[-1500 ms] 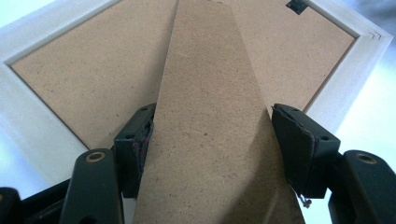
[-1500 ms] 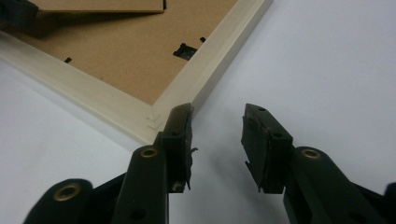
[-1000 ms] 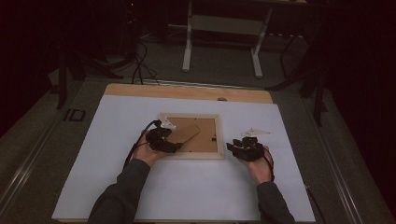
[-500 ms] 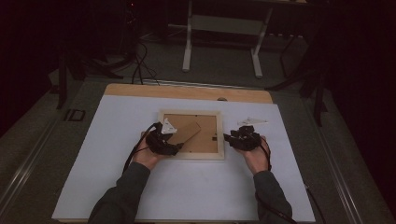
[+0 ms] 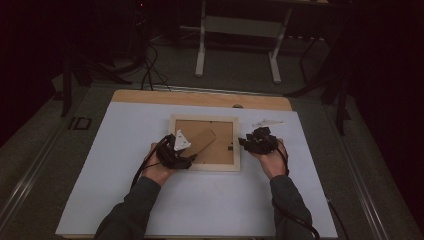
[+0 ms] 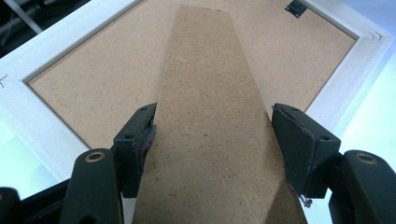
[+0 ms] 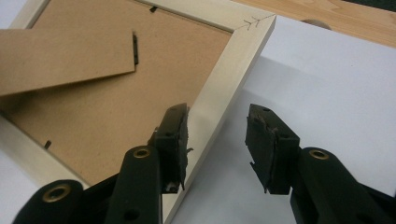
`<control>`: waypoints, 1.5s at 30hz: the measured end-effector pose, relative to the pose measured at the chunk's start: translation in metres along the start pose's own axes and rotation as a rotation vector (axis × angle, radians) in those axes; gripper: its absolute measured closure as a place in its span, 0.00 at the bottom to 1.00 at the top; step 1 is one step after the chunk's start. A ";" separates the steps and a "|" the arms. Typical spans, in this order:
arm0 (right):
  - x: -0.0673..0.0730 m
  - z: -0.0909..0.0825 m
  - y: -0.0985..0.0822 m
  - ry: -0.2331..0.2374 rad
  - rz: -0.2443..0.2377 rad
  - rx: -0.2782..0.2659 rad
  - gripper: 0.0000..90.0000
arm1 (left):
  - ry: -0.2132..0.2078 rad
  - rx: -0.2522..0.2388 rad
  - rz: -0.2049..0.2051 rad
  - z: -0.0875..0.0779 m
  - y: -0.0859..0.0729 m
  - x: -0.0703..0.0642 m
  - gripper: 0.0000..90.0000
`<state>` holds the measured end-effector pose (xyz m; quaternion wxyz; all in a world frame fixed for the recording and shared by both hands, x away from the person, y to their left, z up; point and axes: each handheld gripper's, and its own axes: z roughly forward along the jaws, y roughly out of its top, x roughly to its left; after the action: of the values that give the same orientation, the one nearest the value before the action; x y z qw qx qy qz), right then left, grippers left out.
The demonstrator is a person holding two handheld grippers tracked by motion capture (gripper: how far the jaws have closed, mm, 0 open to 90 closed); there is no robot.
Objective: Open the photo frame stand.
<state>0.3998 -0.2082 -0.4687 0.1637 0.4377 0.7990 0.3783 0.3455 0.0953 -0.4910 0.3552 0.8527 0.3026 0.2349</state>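
I see the picture frame (image 5: 204,142) lying face down near the middle of the white sheet (image 5: 125,130) on my worktop, its brown backing board (image 6: 107,70) up and its white border all round. My left gripper (image 5: 181,154) sits at the frame's 7 o'clock corner; in the left gripper view its jaws straddle the cardboard easel stand (image 6: 210,121), which runs from between them away toward 12 o'clock across the backing. The left-hand pad touches the stand's edge, while the pad on the other side sits right at the opposite edge, and I cannot tell whether it presses there, so I read this as a wide hold on the stand. My right gripper (image 5: 255,141) is at the frame's 3 o'clock side. In the right gripper view its jaws stand apart and have just been opening; the frame's white side rail (image 7: 219,93) runs up between them, one pad over the rail's inner edge and the other out over the white sheet, neither pressing on it. A small white piece (image 5: 267,123) lies on the sheet at about 1 o'clock from that gripper, just beyond it.
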 end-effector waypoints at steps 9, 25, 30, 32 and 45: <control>-0.009 0.012 0.006 0.053 0.078 0.017 0.64 | 0.033 -0.020 0.035 -0.004 -0.002 -0.006 0.41; -0.022 0.031 0.014 0.147 0.189 0.029 0.63 | 0.062 -0.062 0.070 -0.007 -0.005 -0.012 0.41; -0.027 0.032 0.015 0.179 0.220 0.027 0.62 | 0.079 -0.080 0.099 -0.008 -0.006 -0.015 0.41; -0.031 0.032 0.015 0.210 0.246 0.021 0.63 | 0.075 -0.092 0.104 -0.010 -0.006 -0.015 0.41; -0.031 0.026 0.012 0.227 0.255 -0.006 0.65 | 0.033 -0.100 0.066 -0.009 -0.010 -0.009 0.40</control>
<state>0.4399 -0.2175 -0.4793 0.0246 0.4897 0.7492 0.4454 0.3299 0.0987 -0.4948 0.3846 0.8394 0.2680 0.2752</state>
